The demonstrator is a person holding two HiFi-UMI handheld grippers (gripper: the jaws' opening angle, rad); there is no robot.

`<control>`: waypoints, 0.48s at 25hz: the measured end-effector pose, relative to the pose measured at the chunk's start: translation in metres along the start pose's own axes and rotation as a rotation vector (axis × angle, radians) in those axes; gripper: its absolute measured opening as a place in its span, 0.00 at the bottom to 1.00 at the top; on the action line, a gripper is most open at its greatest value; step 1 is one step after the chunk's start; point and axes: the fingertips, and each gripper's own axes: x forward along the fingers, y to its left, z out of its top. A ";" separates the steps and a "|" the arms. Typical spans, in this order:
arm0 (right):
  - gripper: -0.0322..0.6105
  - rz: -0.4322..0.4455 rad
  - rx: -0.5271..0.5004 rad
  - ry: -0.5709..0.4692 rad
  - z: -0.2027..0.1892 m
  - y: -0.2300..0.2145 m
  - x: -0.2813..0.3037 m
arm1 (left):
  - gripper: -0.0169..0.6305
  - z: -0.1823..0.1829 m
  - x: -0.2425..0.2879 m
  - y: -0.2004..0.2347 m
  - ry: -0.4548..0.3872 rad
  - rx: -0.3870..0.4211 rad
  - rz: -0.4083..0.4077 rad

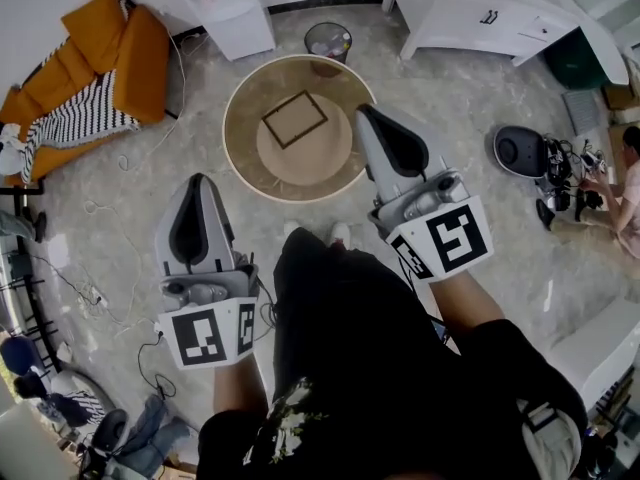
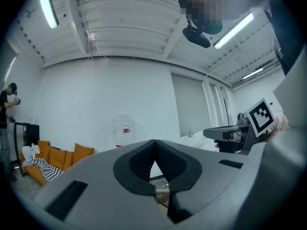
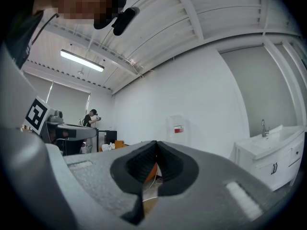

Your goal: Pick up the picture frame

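A dark-edged rectangular picture frame point(image 1: 294, 119) lies flat on the round tan table point(image 1: 245, 153) ahead of me in the head view. My left gripper point(image 1: 197, 180) is held level over the floor, short of the table's near-left rim, its jaws shut and empty. My right gripper point(image 1: 364, 111) reaches over the table's right rim, to the right of the frame, also shut with nothing between its jaws. In the left gripper view, the left gripper point(image 2: 154, 141) shows closed pads; the right gripper point(image 3: 156, 143) looks the same in its own view. The frame is hidden in both gripper views.
An orange sofa point(image 1: 100, 58) with a striped blanket sits at far left. A wire bin point(image 1: 328, 43) and a water dispenser point(image 1: 222, 3) stand behind the table. White cabinets point(image 1: 500, 13) are at upper right. Cables trail on the floor at left; a person point(image 1: 622, 183) crouches at right.
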 end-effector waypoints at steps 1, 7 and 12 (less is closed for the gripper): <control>0.04 0.001 0.003 0.008 -0.004 -0.002 0.003 | 0.05 -0.002 0.004 0.001 0.002 -0.001 0.002; 0.04 -0.015 0.002 0.017 -0.012 -0.016 0.011 | 0.05 -0.008 0.023 -0.003 -0.004 0.004 -0.023; 0.04 -0.030 -0.013 0.013 -0.008 -0.031 0.028 | 0.05 -0.007 0.053 0.002 -0.006 -0.007 -0.047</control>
